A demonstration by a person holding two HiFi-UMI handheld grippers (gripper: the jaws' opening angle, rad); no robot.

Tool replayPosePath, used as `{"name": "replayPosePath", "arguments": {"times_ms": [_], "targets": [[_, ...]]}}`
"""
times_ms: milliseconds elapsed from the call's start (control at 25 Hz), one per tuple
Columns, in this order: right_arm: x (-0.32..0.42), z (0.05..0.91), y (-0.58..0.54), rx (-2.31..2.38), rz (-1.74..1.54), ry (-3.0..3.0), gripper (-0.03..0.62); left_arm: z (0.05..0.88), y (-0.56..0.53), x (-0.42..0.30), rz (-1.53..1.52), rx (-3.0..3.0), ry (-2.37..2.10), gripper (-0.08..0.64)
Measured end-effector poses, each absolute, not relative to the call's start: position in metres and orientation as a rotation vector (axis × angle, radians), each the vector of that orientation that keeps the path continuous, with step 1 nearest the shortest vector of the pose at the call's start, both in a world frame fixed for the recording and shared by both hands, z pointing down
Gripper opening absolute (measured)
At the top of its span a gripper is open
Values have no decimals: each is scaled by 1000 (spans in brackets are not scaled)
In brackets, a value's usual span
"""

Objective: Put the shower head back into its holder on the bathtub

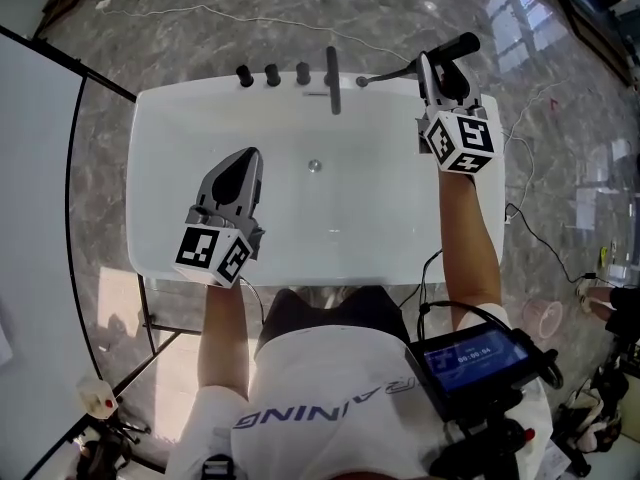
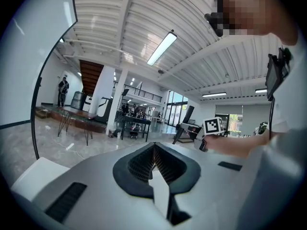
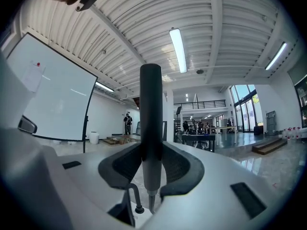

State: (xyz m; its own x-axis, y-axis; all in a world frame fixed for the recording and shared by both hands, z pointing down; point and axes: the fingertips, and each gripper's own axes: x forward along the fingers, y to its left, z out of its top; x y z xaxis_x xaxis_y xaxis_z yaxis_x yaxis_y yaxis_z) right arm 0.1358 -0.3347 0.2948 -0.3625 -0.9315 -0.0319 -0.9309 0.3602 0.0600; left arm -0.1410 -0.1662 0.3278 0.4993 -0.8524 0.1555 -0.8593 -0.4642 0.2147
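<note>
The black shower head (image 1: pixel 455 46) is clamped in my right gripper (image 1: pixel 432 63) above the far right corner of the white bathtub (image 1: pixel 160 118). In the right gripper view its dark handle (image 3: pixel 151 109) stands upright between the jaws of the right gripper (image 3: pixel 152 150), and its silver lower end points down. A thin hose runs from it to a small black fitting (image 1: pixel 362 81) on the far rim. My left gripper (image 1: pixel 252 154) hovers over the tub's left half. Its jaws (image 2: pixel 154 146) meet with nothing between them.
Three black knobs (image 1: pixel 272 73) and a black spout (image 1: pixel 333 80) line the far rim. The drain (image 1: pixel 314 166) sits mid-tub. A white board (image 1: pixel 40 228) stands to the left. Cables lie on the marble floor to the right (image 1: pixel 535 228). A screen unit (image 1: pixel 465 360) hangs at the person's chest.
</note>
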Motion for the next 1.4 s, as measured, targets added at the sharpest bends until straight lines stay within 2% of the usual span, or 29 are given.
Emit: {"name": "replayPosePath", "arguments": {"times_ms": [520,1400], "targets": [[132,387,-395,1706,37,-2575,134,397,-165,-152,93,2356,-1487,17],[128,510,-464,1638,73,-2543,133,469,-178,-147,131,2301,-1487,17]]}}
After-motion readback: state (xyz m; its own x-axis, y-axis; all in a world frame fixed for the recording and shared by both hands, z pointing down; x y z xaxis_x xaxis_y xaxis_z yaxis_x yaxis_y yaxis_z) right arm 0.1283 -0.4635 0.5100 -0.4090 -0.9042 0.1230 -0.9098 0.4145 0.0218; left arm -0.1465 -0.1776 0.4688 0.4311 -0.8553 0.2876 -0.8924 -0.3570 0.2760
